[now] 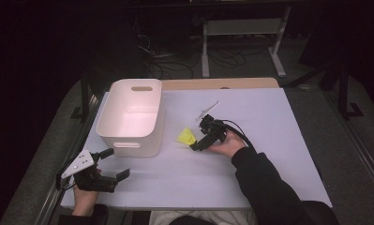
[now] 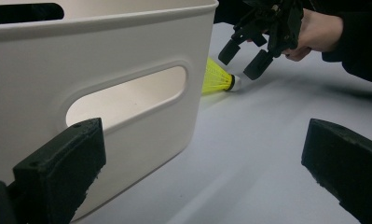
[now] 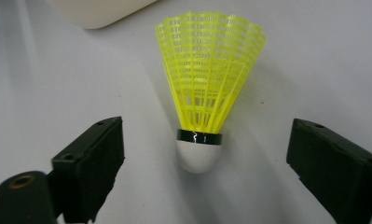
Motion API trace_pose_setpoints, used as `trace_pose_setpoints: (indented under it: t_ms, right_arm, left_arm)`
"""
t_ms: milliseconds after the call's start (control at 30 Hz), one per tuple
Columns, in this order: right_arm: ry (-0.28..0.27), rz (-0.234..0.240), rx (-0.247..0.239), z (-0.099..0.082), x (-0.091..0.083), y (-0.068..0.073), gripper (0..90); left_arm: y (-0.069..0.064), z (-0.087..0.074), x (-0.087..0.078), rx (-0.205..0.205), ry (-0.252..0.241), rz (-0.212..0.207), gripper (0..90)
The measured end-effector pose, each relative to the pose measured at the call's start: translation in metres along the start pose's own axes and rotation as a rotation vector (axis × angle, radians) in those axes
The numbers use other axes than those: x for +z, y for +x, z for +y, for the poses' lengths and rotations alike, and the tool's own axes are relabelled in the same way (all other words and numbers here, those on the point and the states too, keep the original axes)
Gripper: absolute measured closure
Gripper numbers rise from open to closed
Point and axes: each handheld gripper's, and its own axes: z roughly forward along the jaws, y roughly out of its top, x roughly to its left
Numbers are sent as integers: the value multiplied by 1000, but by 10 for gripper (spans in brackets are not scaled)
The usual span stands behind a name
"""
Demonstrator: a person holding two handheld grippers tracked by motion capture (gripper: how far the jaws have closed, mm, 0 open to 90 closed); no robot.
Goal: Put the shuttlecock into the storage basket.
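Right now yellow plastic shuttlecock (image 3: 204, 93) lies on white counter (image 1: 269, 140) just right of white plastic bin (image 1: 130, 117), cork toward right gripper (image 1: 197, 144); jaws released, straddling cork untouched. Left gripper (image 1: 116, 164) released, well apart.

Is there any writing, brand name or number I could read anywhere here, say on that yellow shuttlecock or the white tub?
None can be read.
Yellow plastic shuttlecock with a white cork tip: small pale marks on its black band, too small and blurred to read.
White plastic tub with slot handles: plain, no label visible.
White tabletop: no print.
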Motion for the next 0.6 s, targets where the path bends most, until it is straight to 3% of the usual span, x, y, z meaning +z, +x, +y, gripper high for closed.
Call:
trace_pose_setpoints:
  t_ms: [600]
  right_arm:
    - [41, 28, -42, -4, 9, -1, 389]
  left_arm:
    - [0, 0, 0, 2, 2, 0, 0]
